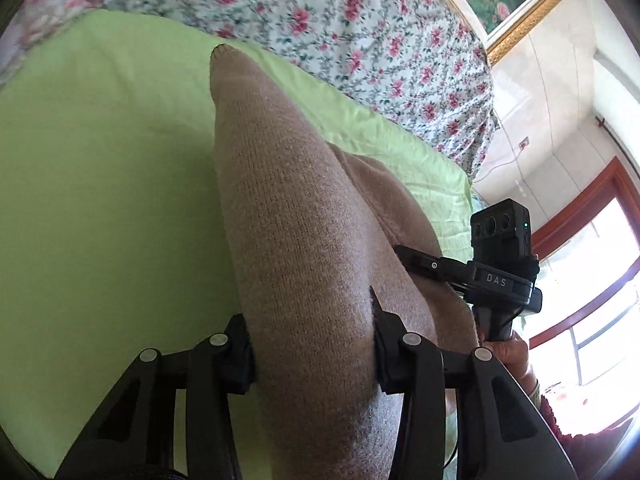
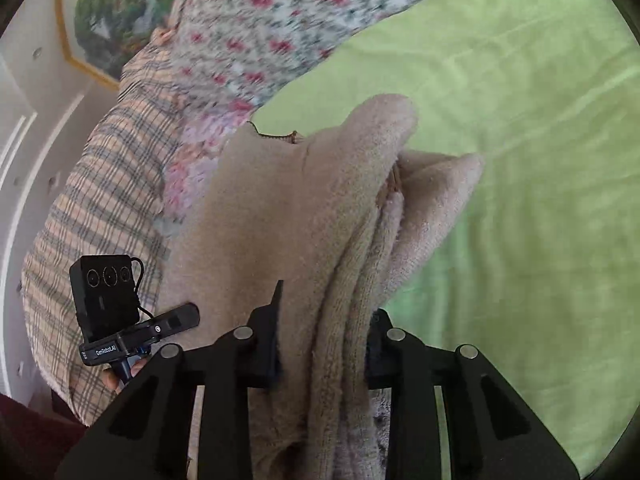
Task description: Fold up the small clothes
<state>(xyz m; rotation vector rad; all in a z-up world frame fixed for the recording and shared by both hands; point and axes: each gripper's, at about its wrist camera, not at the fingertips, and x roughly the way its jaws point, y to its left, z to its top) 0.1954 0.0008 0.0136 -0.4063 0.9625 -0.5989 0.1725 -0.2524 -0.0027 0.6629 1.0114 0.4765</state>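
Left wrist view: the left gripper (image 1: 314, 354) is clamped on a tan knit garment (image 1: 288, 208) running up the frame's centre over a green sheet (image 1: 100, 184); open sheet lies left. Right wrist view: the right gripper (image 2: 322, 344) pinches 1 bunched edge of the garment (image 2: 320, 200), with clear green sheet (image 2: 520, 160) at right.

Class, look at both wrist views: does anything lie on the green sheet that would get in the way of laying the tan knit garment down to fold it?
Nothing visible does. The green sheet around the tan knit garment shows no other item. Both the left gripper and the right gripper already clamp the garment.
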